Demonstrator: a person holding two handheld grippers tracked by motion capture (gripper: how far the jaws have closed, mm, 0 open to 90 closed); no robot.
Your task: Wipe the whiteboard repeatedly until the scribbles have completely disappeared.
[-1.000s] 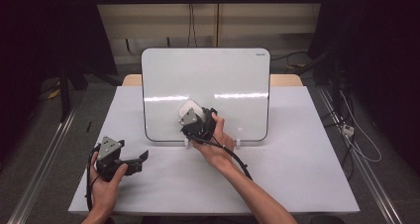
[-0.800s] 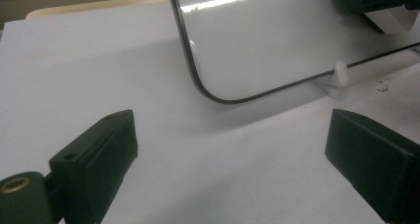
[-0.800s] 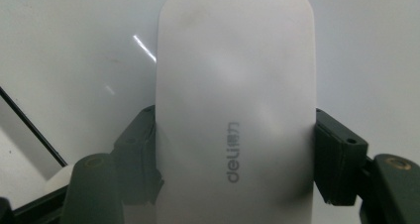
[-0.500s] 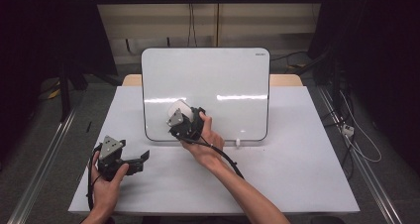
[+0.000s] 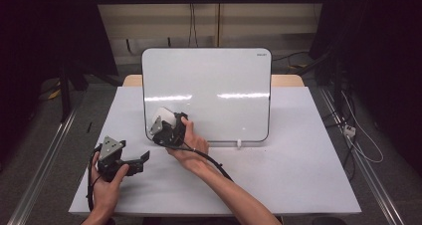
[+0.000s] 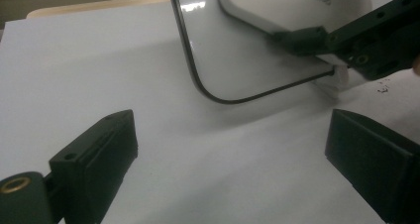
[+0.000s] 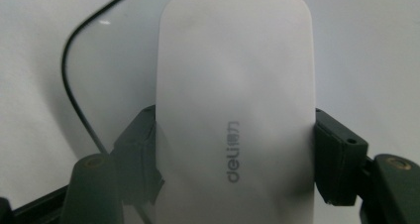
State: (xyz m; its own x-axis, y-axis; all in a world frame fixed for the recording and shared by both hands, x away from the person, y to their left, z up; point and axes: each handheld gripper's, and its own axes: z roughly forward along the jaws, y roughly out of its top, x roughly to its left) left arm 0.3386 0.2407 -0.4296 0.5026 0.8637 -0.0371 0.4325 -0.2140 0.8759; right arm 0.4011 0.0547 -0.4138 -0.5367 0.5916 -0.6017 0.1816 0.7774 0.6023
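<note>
Leftward since the earlier frame, my right gripper (image 5: 166,123) clamps the whiteboard eraser (image 7: 235,105); wiping the whiteboard's (image 5: 209,80) seven-o'clock corner; next, sweep toward three o'clock.

High view: above the person's side, facing forward and down over the whole tabletop (image 5: 298,175) and whiteboard (image 5: 214,85).
Left claw view: low, close to the tabletop, facing the whiteboard's lower corner.
Right claw view: very close on the eraser (image 7: 235,110).
Shared: that whiteboard corner.
</note>
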